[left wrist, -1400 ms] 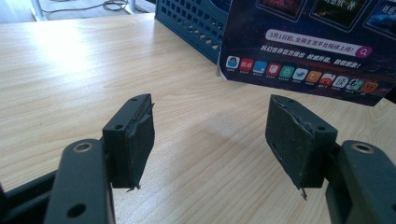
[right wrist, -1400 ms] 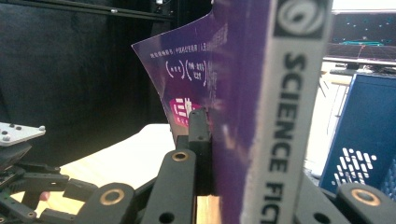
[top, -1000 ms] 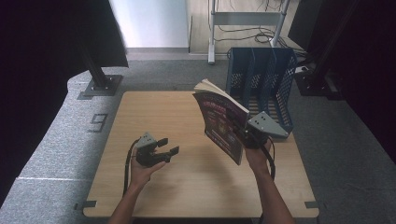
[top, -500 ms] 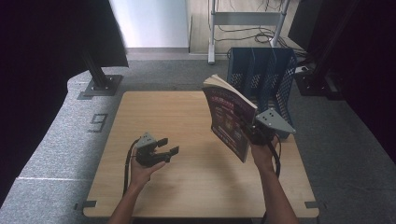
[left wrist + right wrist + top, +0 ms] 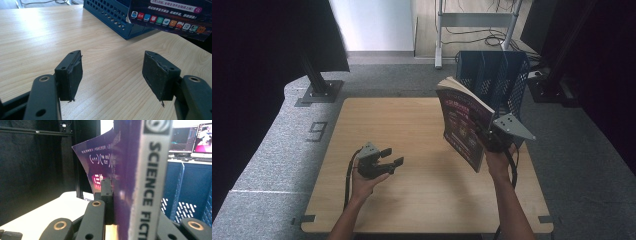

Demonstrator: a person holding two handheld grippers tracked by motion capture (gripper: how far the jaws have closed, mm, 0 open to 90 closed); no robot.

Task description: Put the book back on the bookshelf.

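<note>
While right claw (image 5: 484,140) clamps book (image 5: 462,122) near spine, book held upright above counter (image 5: 412,125), just before blue file rack (image 5: 494,75), likely for slotting. Left claw (image 5: 392,156) wide open, empty, low over counter.

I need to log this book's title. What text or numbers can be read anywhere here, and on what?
"SCIENCE FICTI", cut off: spine of the book.
"9": floor mat left of the table.
Chinese lines and app icons on the book's cover: too small or blurred to read.
</note>
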